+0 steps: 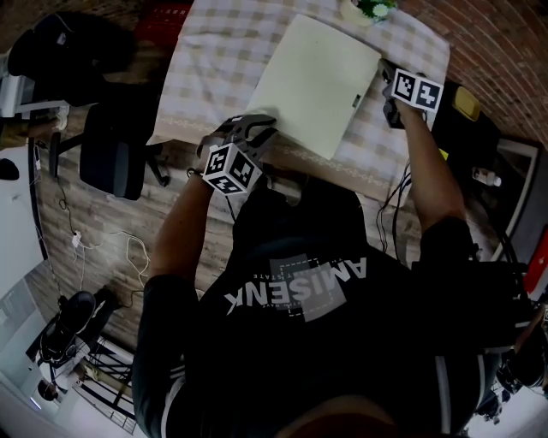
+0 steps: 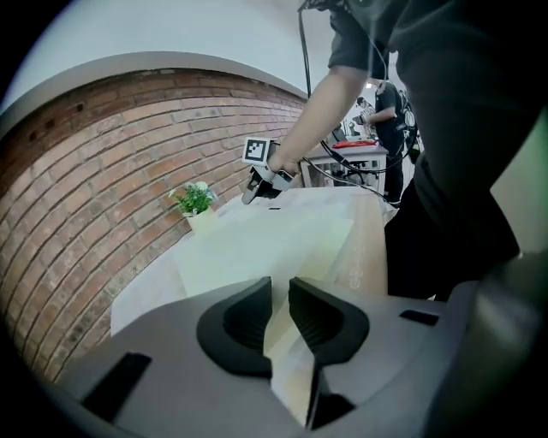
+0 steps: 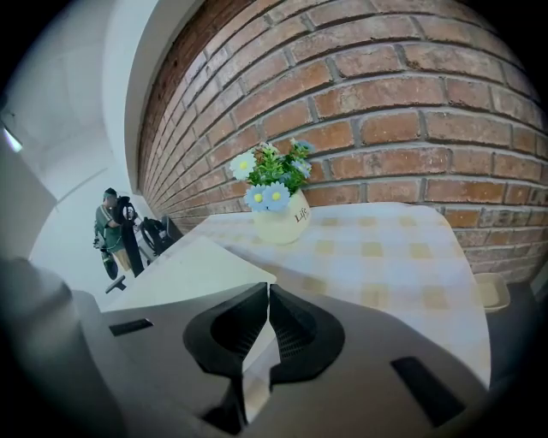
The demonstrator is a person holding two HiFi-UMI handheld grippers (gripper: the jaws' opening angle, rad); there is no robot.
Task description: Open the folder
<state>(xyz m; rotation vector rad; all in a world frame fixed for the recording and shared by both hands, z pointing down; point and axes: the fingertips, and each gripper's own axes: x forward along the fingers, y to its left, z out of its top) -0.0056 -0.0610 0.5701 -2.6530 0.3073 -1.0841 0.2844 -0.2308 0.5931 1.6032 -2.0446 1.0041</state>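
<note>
A pale yellow-green folder (image 1: 312,81) lies closed and flat on the checked tablecloth (image 1: 218,51). My left gripper (image 1: 255,130) is at the folder's near left corner. In the left gripper view its jaws (image 2: 280,289) stand narrow, with the folder's corner (image 2: 287,342) pinched between the pads. My right gripper (image 1: 386,75) is at the folder's right edge, near the far corner. In the right gripper view its jaws (image 3: 267,295) meet at the tips over a thin edge of the folder (image 3: 193,265). From the left gripper's camera the right gripper (image 2: 257,178) shows at the far side of the folder (image 2: 257,244).
A small pot of flowers (image 1: 368,10) (image 3: 278,205) stands at the table's far edge against the brick wall (image 3: 411,103). A dark chair (image 1: 116,145) stands left of the table. Cables lie on the wooden floor (image 1: 103,248). A person (image 3: 116,227) stands far off.
</note>
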